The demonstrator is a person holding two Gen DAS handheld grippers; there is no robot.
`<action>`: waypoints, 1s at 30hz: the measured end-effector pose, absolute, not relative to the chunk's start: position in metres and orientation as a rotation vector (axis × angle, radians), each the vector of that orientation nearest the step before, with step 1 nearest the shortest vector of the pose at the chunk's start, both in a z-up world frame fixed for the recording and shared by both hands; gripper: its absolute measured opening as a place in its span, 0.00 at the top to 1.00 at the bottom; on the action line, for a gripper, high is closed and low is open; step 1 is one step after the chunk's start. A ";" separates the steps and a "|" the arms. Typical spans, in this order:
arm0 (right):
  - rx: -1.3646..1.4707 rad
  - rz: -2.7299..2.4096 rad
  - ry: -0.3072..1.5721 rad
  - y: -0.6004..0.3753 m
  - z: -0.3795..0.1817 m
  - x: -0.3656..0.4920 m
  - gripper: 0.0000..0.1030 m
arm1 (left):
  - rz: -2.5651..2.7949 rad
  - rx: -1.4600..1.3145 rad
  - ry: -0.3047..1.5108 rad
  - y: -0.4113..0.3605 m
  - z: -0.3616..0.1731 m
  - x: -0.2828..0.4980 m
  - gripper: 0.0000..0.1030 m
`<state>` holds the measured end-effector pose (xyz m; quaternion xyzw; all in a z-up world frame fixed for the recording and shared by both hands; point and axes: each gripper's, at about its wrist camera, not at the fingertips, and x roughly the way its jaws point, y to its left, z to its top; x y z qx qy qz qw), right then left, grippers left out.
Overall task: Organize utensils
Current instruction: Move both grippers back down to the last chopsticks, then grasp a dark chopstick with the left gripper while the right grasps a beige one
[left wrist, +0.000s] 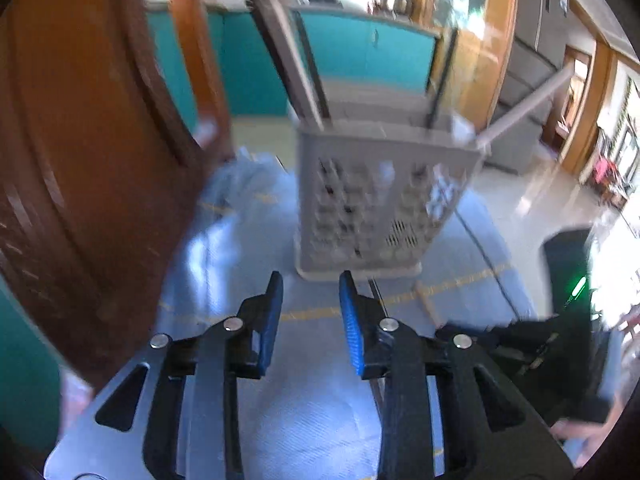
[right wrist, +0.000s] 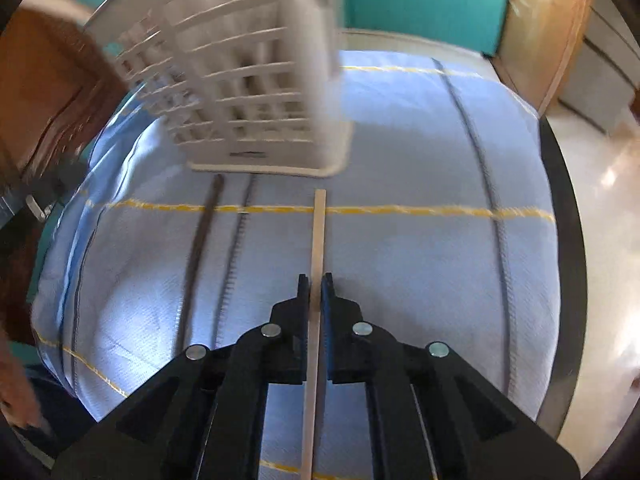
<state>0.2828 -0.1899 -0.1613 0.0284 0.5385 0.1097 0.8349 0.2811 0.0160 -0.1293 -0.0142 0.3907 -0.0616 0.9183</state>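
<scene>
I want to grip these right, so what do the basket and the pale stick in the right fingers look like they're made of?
The basket looks like matte grey-white moulded plastic: thin walls with regular cut-out holes. The stick looks like pale unfinished wood or bamboo, flat and dull, though blur leaves that open.

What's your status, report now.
Left gripper open, empty. Right gripper shut on light chopstick. Dark chopstick on cloth. Basket ahead, path clear.

The utensil basket [right wrist: 256, 92] stands on the cloth [right wrist: 400, 260] at eleven o'clock; two chopsticks [right wrist: 316, 240] [right wrist: 200, 256] lie before it.
</scene>
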 end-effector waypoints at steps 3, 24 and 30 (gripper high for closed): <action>0.139 0.235 1.142 -0.200 -0.160 0.283 0.92 | -0.175 -0.018 0.893 0.004 -0.155 0.290 0.66; 0.057 0.186 1.079 -0.191 -0.156 0.285 0.73 | -0.218 0.083 1.003 -0.012 -0.187 0.285 0.90; 0.019 0.194 1.063 -0.177 -0.155 0.284 0.70 | -0.207 0.057 1.013 -0.011 -0.179 0.291 0.88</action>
